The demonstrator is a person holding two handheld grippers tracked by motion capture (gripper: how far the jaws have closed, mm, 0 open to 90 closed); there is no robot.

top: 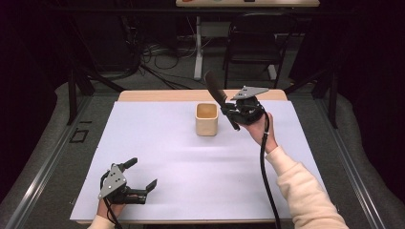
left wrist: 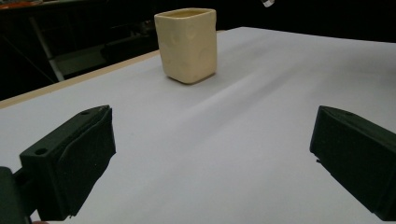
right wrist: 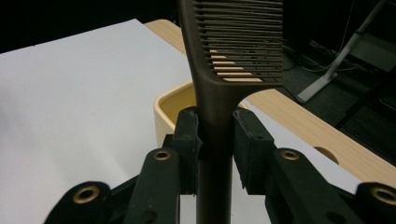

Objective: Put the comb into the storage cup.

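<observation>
A dark brown comb [top: 215, 89] is clamped by its handle in my right gripper [top: 229, 111], teeth end up and tilted to the far left. It hangs just right of a cream square cup [top: 207, 119] standing upright at the middle back of the white sheet [top: 167, 157]. In the right gripper view both pads press the comb [right wrist: 233, 46] handle at the right gripper [right wrist: 215, 140], with the cup [right wrist: 171, 108] rim right behind. My left gripper [top: 142, 173] rests near the front left, open and holding nothing. The left gripper [left wrist: 212, 154] faces the cup [left wrist: 187, 44] from afar.
The sheet covers a wooden table [top: 157, 95] whose back edge shows as a bare strip. Behind the table stand a black chair [top: 253, 43] and a white table leg [top: 198, 52] among floor cables. A black cable [top: 265, 171] trails from the right gripper along the sleeve.
</observation>
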